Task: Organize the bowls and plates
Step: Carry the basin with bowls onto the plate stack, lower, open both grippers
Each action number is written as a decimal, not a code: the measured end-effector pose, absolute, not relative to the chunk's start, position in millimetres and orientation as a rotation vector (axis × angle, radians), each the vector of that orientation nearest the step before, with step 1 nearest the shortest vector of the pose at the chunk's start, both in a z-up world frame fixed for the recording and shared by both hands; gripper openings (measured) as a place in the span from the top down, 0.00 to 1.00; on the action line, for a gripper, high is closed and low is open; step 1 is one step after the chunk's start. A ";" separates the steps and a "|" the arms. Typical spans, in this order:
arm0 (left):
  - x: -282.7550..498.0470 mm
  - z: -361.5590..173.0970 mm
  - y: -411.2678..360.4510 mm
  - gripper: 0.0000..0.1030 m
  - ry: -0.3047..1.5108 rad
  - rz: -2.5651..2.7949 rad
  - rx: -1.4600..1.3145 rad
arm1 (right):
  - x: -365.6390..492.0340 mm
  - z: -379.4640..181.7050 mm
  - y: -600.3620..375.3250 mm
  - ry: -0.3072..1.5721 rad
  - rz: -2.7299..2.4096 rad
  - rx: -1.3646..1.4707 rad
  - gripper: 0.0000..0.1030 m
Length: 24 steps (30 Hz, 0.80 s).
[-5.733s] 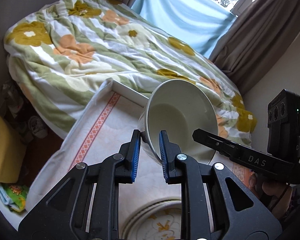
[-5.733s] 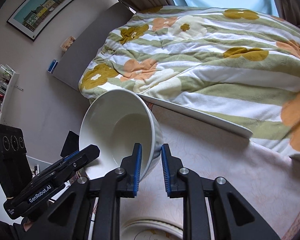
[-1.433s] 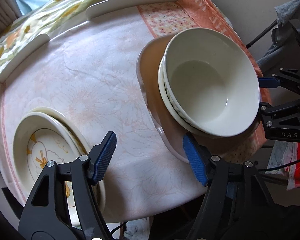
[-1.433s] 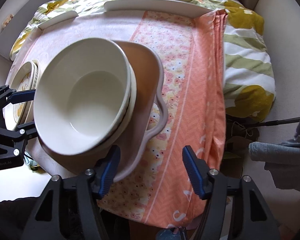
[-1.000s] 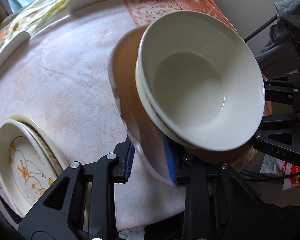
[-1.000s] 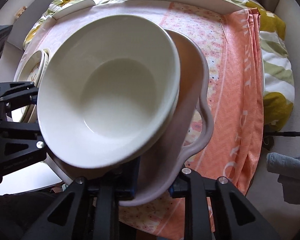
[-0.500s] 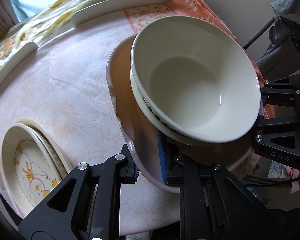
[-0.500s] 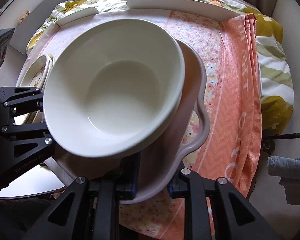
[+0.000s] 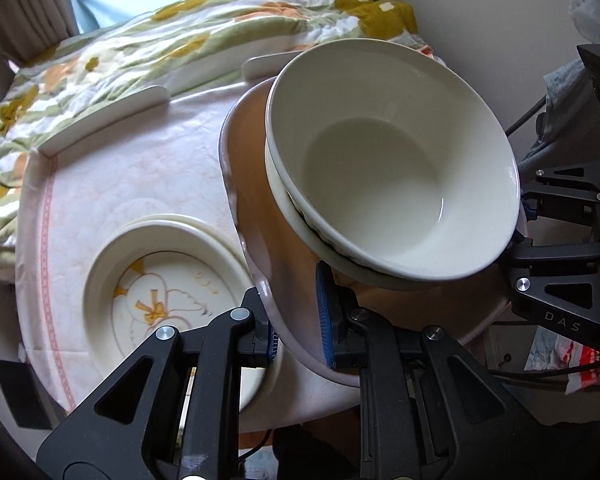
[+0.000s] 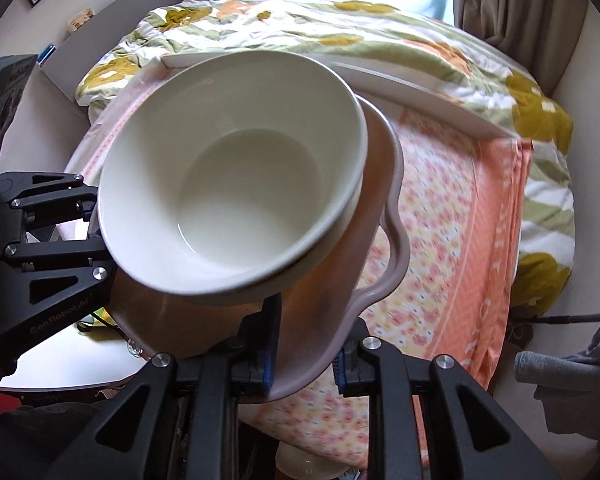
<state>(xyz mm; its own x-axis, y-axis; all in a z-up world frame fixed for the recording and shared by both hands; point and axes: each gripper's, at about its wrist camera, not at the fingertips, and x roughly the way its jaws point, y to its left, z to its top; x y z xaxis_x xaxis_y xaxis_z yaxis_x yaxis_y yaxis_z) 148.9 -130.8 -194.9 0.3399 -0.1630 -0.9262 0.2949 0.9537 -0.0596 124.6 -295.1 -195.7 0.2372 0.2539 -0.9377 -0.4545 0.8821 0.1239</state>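
Observation:
A pinkish-grey dish (image 9: 256,184) with handles carries stacked cream bowls (image 9: 384,168). My left gripper (image 9: 298,320) is shut on the dish's near rim. My right gripper (image 10: 306,344) is shut on the opposite rim of the dish (image 10: 380,248), near its handle. The dish with the bowls (image 10: 236,184) is held above the table, tilted. A stack of cream plates (image 9: 168,284) with a yellow and white drawing lies on the tablecloth to the lower left, under the left gripper.
The round table (image 9: 112,160) has a pale floral cloth and an orange patterned cloth (image 10: 460,216) on its right side. White rails (image 9: 104,120) edge its far side. A flowered quilt on a bed (image 10: 340,32) lies beyond. A wall stands at right.
Both grippers closed on the dish's rims about a second ago. Since then they have lifted the dish with the bowls off the table and carried it toward the plates.

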 end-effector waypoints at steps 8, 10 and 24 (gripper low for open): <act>134.4 -181.3 -40.8 0.86 1.160 -0.289 0.146 | 117.3 -177.9 -209.3 1.213 0.483 -0.194 0.80; 133.1 -187.4 -19.6 0.86 1.174 -0.280 0.150 | 115.5 -182.2 -186.7 1.223 0.490 -0.183 0.80; 122.0 -245.6 44.9 0.86 1.237 -0.328 0.148 | 105.3 -236.4 -104.9 1.314 0.429 -0.162 0.80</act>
